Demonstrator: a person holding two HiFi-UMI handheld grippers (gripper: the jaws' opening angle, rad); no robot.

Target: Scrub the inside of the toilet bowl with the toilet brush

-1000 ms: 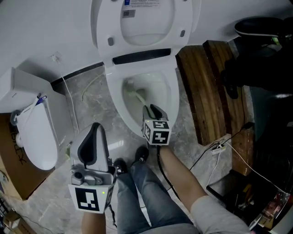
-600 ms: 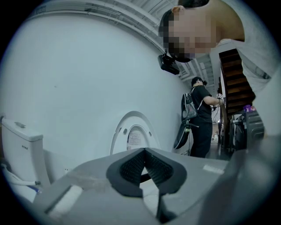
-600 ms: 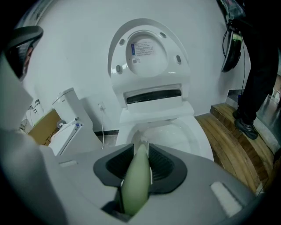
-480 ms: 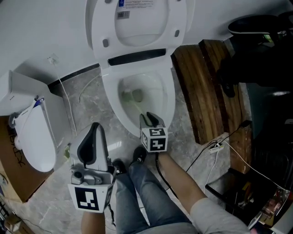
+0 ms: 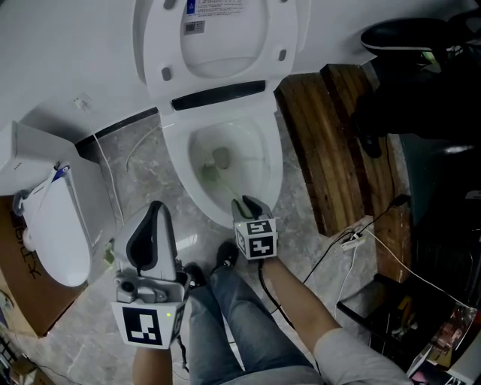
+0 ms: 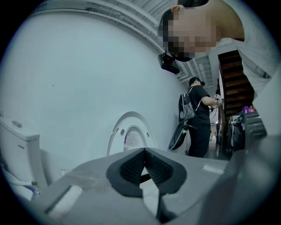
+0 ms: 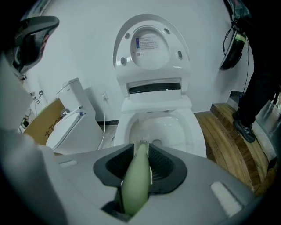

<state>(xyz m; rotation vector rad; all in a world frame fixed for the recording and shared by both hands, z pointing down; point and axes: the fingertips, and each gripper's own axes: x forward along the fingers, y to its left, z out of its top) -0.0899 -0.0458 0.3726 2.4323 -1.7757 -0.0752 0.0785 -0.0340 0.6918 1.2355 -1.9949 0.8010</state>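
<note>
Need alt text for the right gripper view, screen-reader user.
The right claw is shut on the pale green handle of the toilet brush, aimed down into the open white toilet bowl, its lid raised against the wall. A second toilet stands on the left, a wooden platform on the right.

The toilet bowl (image 5: 174, 162) is glossy white. Its raised lid (image 5: 150, 45) is white too, with a blue-banded label (image 5: 214, 6), and a black strip (image 5: 218, 96) runs at the lid's 6 o'clock. The toilet brush (image 7: 135, 182) has a pale green handle. The right gripper (image 5: 249, 202) and left gripper (image 5: 155, 209) are light grey with black ribbed pads (image 7: 115, 164). The right cube (image 5: 256, 239) and left cube (image 5: 144, 325) carry black-and-white square markers. The floor (image 5: 143, 162) is grey, veined like marble. At the bowl's 3 o'clock lie dark brown, grain-streaked planks (image 5: 331, 143). At its 9 o'clock is a second white toilet (image 5: 56, 233), and at 8 o'clock tan cardboard (image 5: 22, 301). The trousers (image 5: 225, 323) are blue-grey.
</note>
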